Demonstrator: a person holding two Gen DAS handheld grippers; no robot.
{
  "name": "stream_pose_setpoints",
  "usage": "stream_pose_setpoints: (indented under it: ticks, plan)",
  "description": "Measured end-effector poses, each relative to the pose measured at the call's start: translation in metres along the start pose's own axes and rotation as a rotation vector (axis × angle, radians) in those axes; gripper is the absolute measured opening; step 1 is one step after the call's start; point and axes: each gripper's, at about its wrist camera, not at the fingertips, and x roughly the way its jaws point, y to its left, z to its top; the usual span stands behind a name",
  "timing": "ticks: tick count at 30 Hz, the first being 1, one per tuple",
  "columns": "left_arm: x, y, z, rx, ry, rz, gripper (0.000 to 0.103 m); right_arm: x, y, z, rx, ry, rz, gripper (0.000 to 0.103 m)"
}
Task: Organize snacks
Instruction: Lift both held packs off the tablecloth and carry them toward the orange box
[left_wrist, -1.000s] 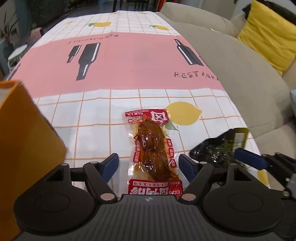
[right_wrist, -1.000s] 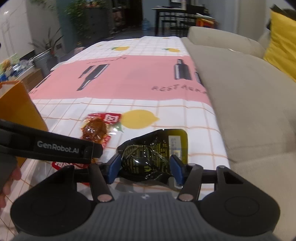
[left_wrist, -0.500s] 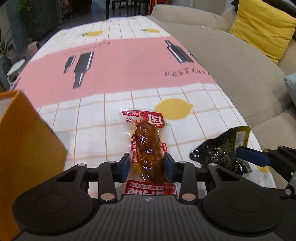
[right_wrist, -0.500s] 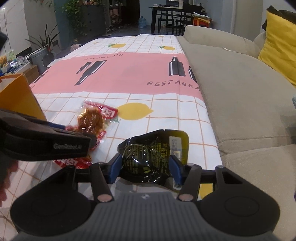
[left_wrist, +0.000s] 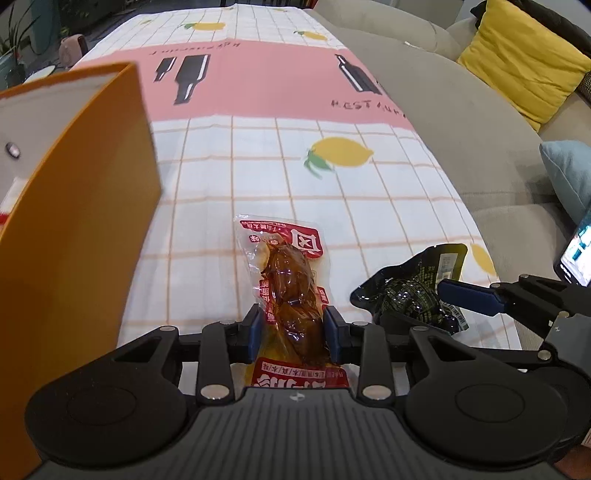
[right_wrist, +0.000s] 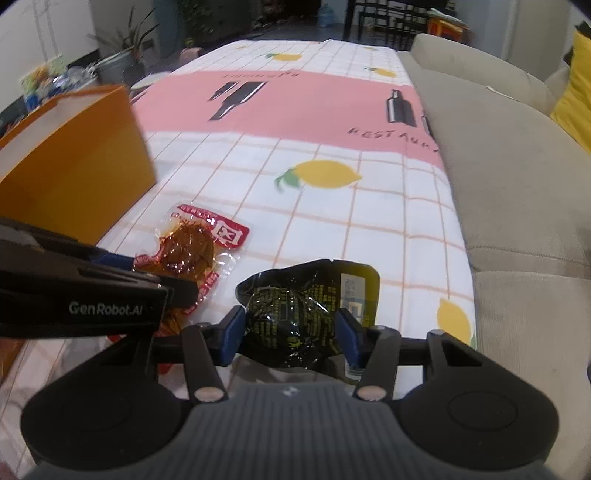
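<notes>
Between the blue pads of the left hand-held gripper (left_wrist: 294, 328) sits the red-and-clear snack packet (left_wrist: 286, 280), the pads pressed against both sides of its brown contents so that the packet is clamped and juts forward over the table (left_wrist: 258, 166); whether it has left the cloth cannot be told. Just to the right, the right hand-held gripper (right_wrist: 291, 334) is closed on the black snack packet (right_wrist: 306, 314), one blue pad on each flank of its bulging middle, its yellow-labelled end pointing away from the camera. Both packets lie close side by side near the table's right edge. Under them spreads a white checked tablecloth (right_wrist: 332, 229) printed with lemons and a pink band. At the left stands an orange box (left_wrist: 74, 206), open at the top, near the red packet. Along the right runs a beige sofa (right_wrist: 517, 166) with a yellow cushion (left_wrist: 517, 55)
</notes>
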Motion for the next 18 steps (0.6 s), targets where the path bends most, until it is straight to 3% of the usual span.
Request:
stream_pose_setpoints:
  ticks: [6, 14, 18]
  plan:
    - [-0.019, -0.002, -0.018, -0.004, 0.005, -0.009, 0.035, -0.023, 0.012, -0.019, -0.06, 0.037, 0.005, 0.04]
    - [-0.031, -0.003, -0.04, 0.019, 0.041, 0.003, 0.034, -0.043, 0.022, -0.04, -0.097, 0.07, 0.021, 0.039]
    - [-0.028, 0.002, -0.05, -0.001, 0.053, -0.018, 0.034, -0.044, 0.024, -0.046, -0.123, 0.033, 0.027, 0.04]
